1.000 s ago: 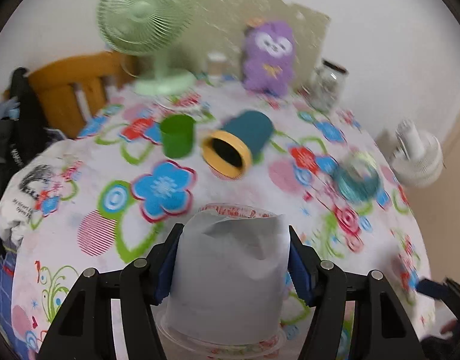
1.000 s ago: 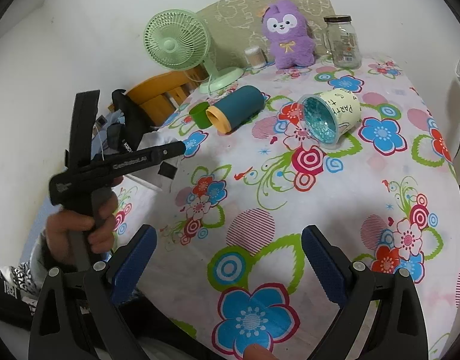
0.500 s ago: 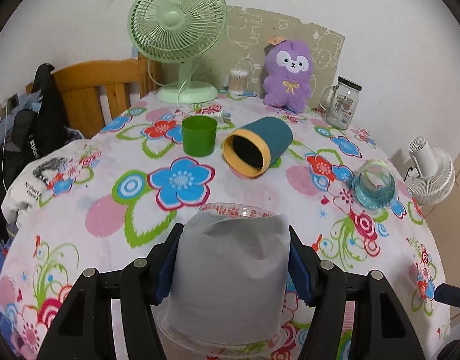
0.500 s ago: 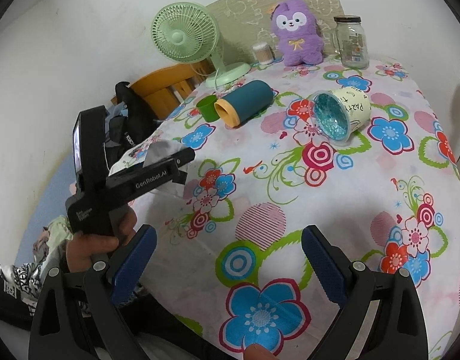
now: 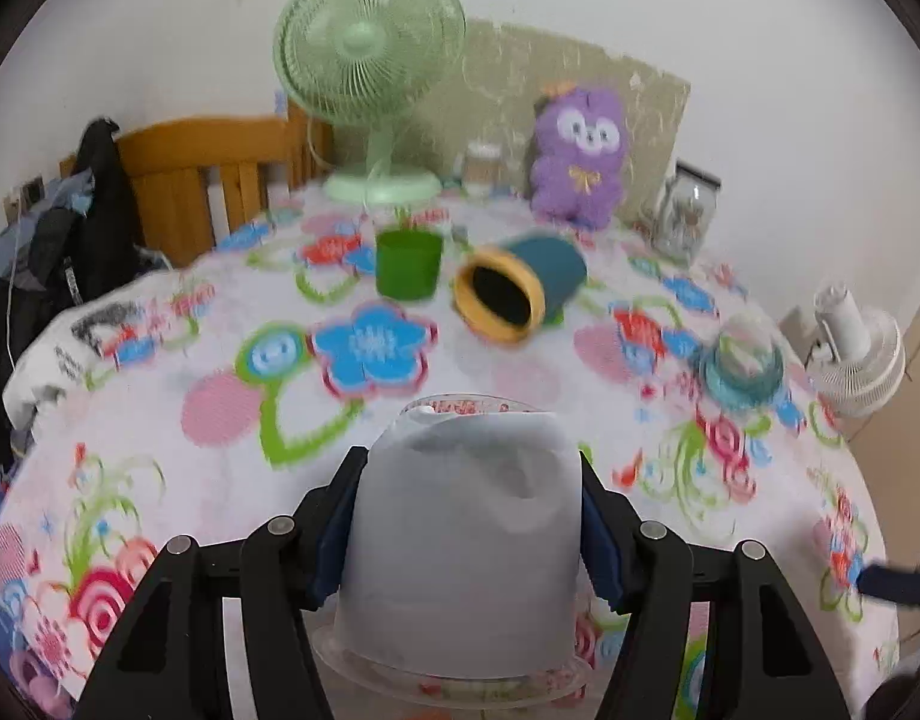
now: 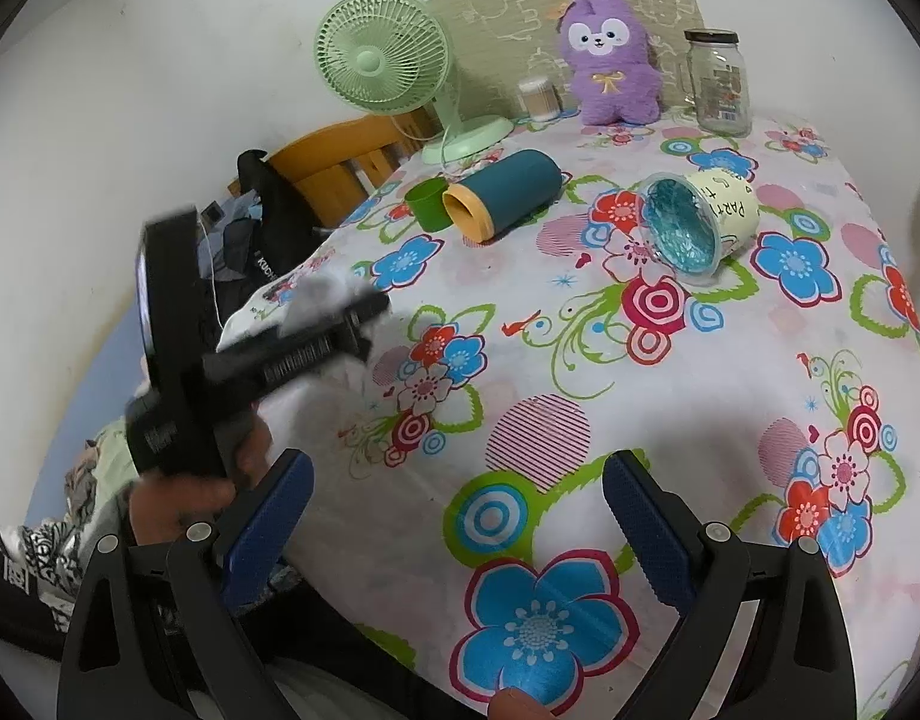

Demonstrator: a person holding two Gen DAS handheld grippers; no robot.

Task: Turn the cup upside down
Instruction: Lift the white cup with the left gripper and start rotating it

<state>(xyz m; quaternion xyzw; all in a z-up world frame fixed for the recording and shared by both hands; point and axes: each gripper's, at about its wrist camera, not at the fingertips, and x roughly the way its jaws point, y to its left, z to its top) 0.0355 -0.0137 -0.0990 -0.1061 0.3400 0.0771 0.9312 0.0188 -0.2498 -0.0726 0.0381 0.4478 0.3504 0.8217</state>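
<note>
My left gripper [image 5: 466, 516] is shut on a clear plastic cup with a grey-white paper sleeve [image 5: 460, 540], held above the flowered tablecloth [image 5: 160, 480] at its near edge. Its wide rim is nearest the camera and its narrow end points away. In the right wrist view the left gripper [image 6: 340, 324] with the cup [image 6: 322, 300] shows blurred at the table's left side. My right gripper [image 6: 454, 510] is open and empty over the table's near edge.
A teal cup with a yellow rim [image 6: 502, 195] lies on its side beside an upright green cup [image 6: 427, 201]. A cream party cup [image 6: 694, 219] lies tipped. A green fan [image 6: 382, 66], purple plush [image 6: 610, 66] and glass jar [image 6: 718, 81] stand at the back. A wooden chair [image 5: 208, 180] stands left.
My left gripper with the cup has moved in over the table's left edge and is blurred by motion. The right gripper has barely moved.
</note>
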